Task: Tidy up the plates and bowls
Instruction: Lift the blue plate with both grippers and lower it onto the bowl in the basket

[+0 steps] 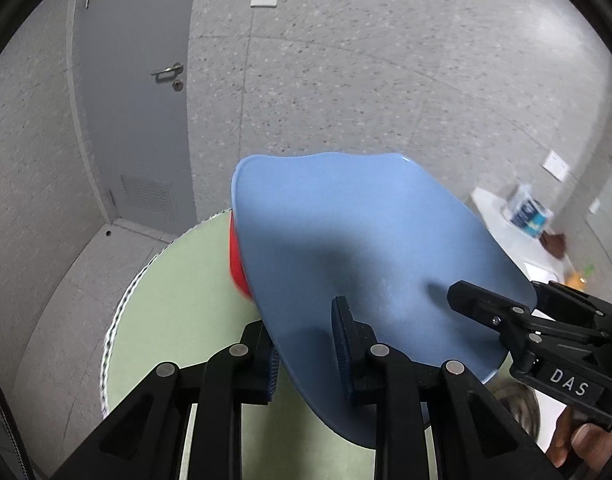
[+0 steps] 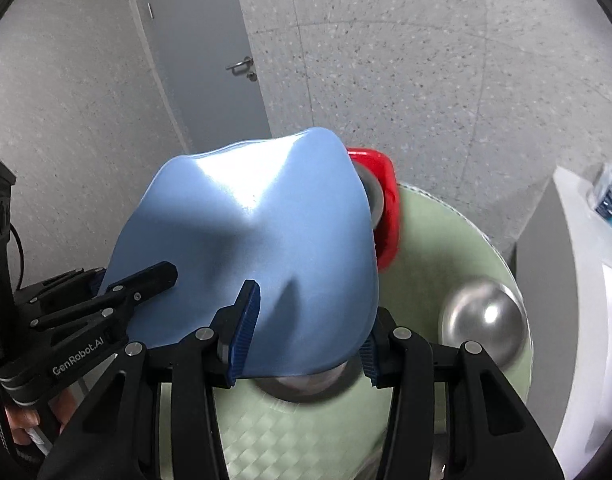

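Above the round pale-green surface (image 1: 178, 308), you are holding a glossy light-blue plate with a wavy rim (image 1: 366, 264) between both tools. Your left hand-held gripper (image 1: 306, 348) is clamping the plate's near edge, one blue ribbed pad (image 1: 342, 336) lying on top and the other beneath. Your right hand-held gripper (image 2: 304, 334) is likewise clamped on the same plate (image 2: 258, 232), its left pad (image 2: 246, 328) on the upper face. The plate is tilting, raised off the surface. Behind it, a red square-cornered dish (image 2: 386, 208) is showing, partly hidden. To the right, a shiny steel bowl (image 2: 484, 326), turned upside down, is resting on the surface. Another steel piece beneath the plate is blurred.
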